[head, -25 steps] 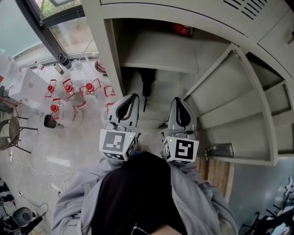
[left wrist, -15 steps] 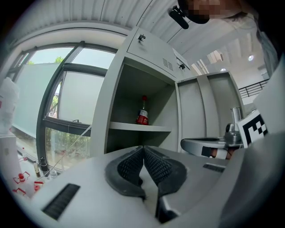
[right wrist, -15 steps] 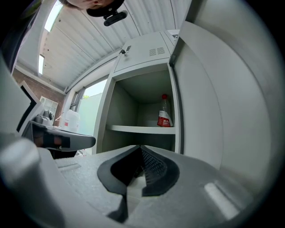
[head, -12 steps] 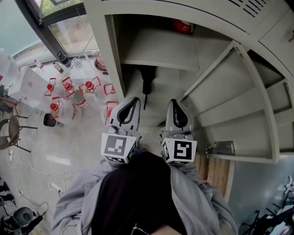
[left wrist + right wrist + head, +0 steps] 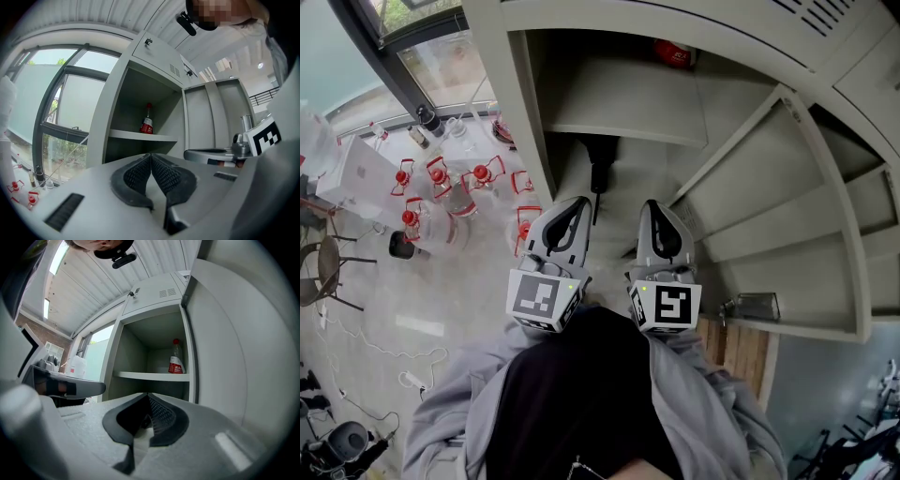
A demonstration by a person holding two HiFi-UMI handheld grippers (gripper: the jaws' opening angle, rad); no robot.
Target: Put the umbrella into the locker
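1. Head view: a person is standing before an open locker (image 5: 534,112). A dark folded umbrella (image 5: 600,171) is resting in the lower compartment, under the shelf (image 5: 623,112), well apart from both grippers. The left gripper (image 5: 576,201) and the right gripper (image 5: 654,204) are hovering side by side near the person's body.
2. Left gripper view: the jaws are pressing together on nothing. A bottle (image 5: 147,124) is standing on the far shelf. The gripper's own body is hiding the umbrella.
3. Right gripper view: the jaws are meeting at their tips, pinching nothing.
4. The umbrella is probably light and stiff along its shaft, with soft, slippery fabric. The handle or the bundled middle is likely offering the firmest hold.
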